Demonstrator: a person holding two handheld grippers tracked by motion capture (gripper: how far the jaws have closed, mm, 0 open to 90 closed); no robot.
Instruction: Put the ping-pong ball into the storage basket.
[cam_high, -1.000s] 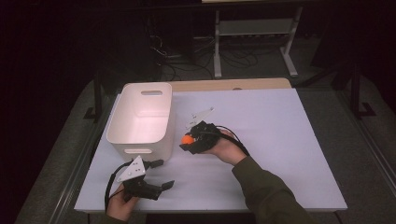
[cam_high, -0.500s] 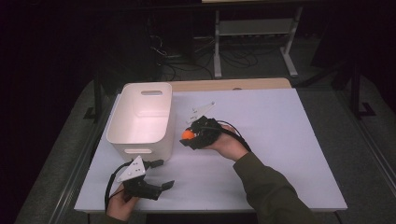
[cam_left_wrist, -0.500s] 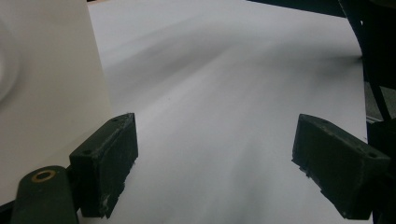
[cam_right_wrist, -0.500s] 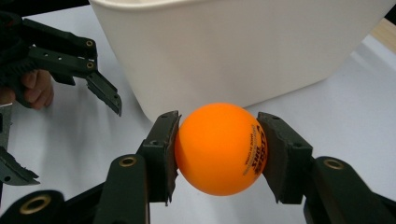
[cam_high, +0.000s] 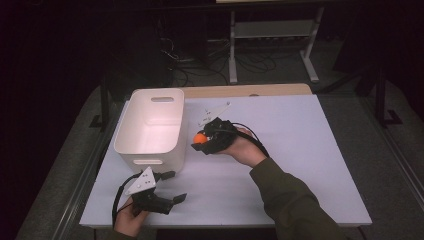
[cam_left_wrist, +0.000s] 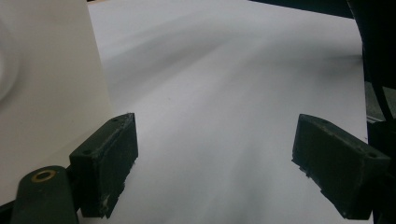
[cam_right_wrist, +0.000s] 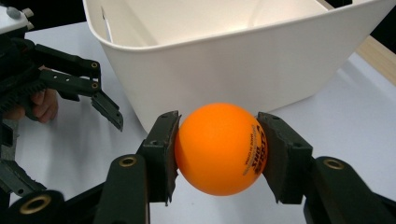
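The orange ball (cam_right_wrist: 219, 148) is clamped between the two jaws of the right gripper (cam_right_wrist: 218, 154), just in front of the wall of the white bin (cam_right_wrist: 243, 70). The grip should be kept firm while the ball is carried over the rim, and released only when it is well inside. The left gripper (cam_left_wrist: 215, 163) is held with jaws wide apart and empty above the worktop (cam_left_wrist: 224, 93).

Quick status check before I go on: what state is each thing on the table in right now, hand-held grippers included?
Orange ball: clamped between the right hand-held gripper's pads, off the table.
Right hand-held gripper: shut on the ball, beside the bin.
Left hand-held gripper: open, nothing between its jaws.
White bin: upright, nothing visible inside.
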